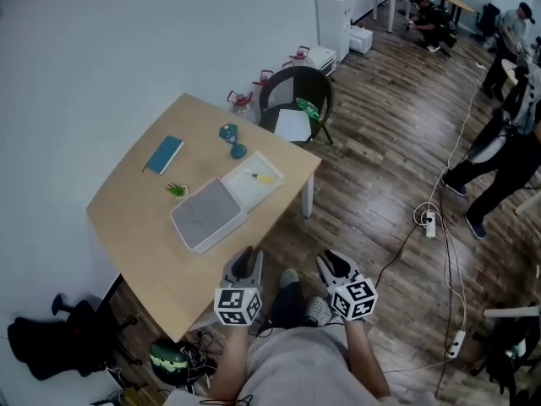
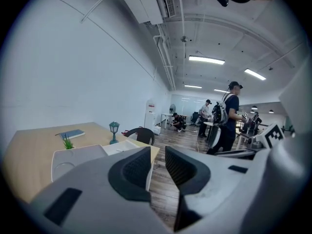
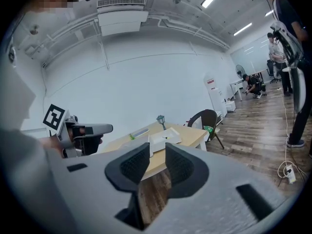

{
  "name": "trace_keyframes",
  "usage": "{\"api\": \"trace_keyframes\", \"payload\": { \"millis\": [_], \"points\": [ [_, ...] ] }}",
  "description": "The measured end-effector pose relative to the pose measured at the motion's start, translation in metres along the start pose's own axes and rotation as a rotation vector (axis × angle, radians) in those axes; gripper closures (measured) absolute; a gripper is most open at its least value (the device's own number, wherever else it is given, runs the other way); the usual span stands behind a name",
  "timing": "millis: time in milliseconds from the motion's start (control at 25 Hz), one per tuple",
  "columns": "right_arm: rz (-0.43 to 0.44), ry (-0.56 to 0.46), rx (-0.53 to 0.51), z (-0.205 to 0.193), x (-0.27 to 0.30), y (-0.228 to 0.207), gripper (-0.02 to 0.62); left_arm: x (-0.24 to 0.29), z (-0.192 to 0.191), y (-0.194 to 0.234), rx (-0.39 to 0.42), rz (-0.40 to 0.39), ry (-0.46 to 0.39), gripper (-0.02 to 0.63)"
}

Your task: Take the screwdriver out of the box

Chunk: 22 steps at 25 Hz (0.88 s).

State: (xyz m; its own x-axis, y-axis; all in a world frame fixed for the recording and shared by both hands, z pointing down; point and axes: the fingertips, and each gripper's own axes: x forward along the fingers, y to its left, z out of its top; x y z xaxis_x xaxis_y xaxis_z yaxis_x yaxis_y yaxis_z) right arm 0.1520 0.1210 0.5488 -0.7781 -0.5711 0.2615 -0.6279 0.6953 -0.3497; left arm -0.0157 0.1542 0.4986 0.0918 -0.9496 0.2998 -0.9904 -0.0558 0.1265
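A white open box (image 1: pixel 241 191) lies near the right end of the wooden table (image 1: pixel 144 227), and a yellow-handled screwdriver (image 1: pixel 262 177) lies inside it. The grey lid (image 1: pixel 207 214) lies flat beside the box on its near side. Both grippers hang short of the table's near corner, over the floor. The left gripper (image 1: pixel 245 259) is open with nothing between its pads. The right gripper (image 1: pixel 331 265) is open and empty too. In the right gripper view the box (image 3: pixel 152 141) and screwdriver (image 3: pixel 166 138) show far ahead beyond the right gripper (image 3: pixel 157 157). The left gripper (image 2: pixel 157 160) points past the table's end.
On the table also are a blue notebook (image 1: pixel 164 154), a teal lamp figure (image 1: pixel 232 139) and a small green plant (image 1: pixel 177 189). A dark chair (image 1: pixel 296 100) with papers stands at the table's far end. Cables and a power strip (image 1: pixel 429 223) lie on the wooden floor; people stand at the right.
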Motion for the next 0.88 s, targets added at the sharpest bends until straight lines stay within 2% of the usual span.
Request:
{"api": "trace_keyframes", "payload": {
  "millis": [240,360,520,720,880],
  "points": [
    [0.013,0.037,-0.031,0.003,0.022,-0.015,0.494,0.036,0.001,0.015,-0.014,0.011,0.011,0.517],
    [-0.007,0.064,-0.077,0.013,0.039,-0.039,0.492,0.063,0.014,0.030,-0.019,0.026,0.002,0.517],
    [-0.018,0.089,-0.056,0.024,0.073,-0.069,0.492,0.097,0.030,0.059,-0.019,0.052,0.003,0.517],
    [0.035,0.117,-0.066,0.043,0.128,-0.073,0.492,0.137,0.050,0.098,0.000,0.066,0.019,0.518],
    [0.069,0.134,-0.063,0.054,0.163,-0.076,0.492,0.165,0.065,0.124,0.041,0.026,0.052,0.518]
  ]
}}
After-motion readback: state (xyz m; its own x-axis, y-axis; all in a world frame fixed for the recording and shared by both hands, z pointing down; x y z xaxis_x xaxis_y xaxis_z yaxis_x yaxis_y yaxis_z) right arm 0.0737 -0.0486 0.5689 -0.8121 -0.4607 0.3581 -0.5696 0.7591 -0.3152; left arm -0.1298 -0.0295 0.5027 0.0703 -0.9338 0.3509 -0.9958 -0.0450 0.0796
